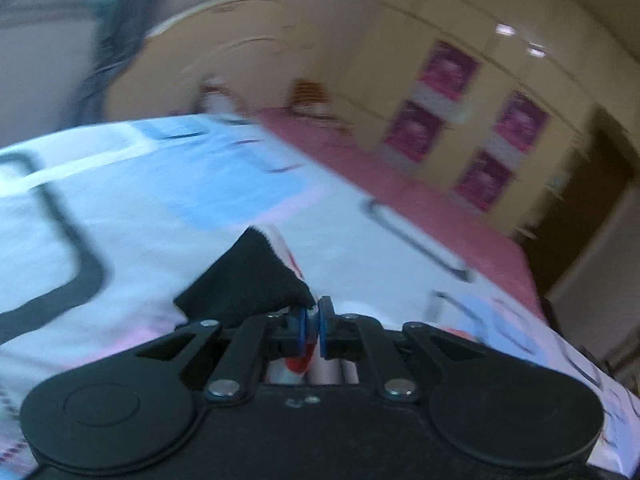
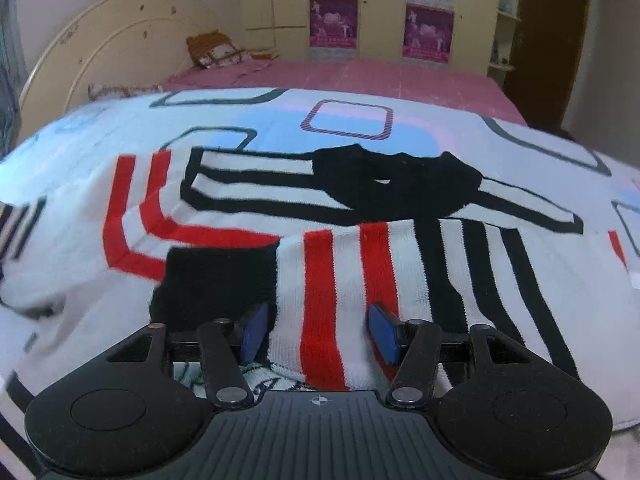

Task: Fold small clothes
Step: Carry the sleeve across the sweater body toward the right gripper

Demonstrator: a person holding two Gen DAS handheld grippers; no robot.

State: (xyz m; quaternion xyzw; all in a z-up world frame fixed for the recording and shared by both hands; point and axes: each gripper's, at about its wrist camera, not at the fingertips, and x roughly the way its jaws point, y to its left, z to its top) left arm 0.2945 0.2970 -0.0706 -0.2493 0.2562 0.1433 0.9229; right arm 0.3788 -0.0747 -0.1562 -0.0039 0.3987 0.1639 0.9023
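Observation:
A small knitted sweater, white with red and black stripes and a black collar, lies spread on a patterned blanket. In the right wrist view, my right gripper hangs open over the sweater's near edge. A red-and-white striped fold lies between its blue pads, and a black cuff sits just left of it. In the blurred left wrist view, my left gripper is shut on a black corner of the sweater, lifted off the blanket. Red-and-white fabric shows under its fingers.
The blanket covers a bed with a pink sheet and a cream arched headboard. An orange patterned cloth lies near the headboard. Beyond the bed stand a cream wardrobe with pink posters and a brown door.

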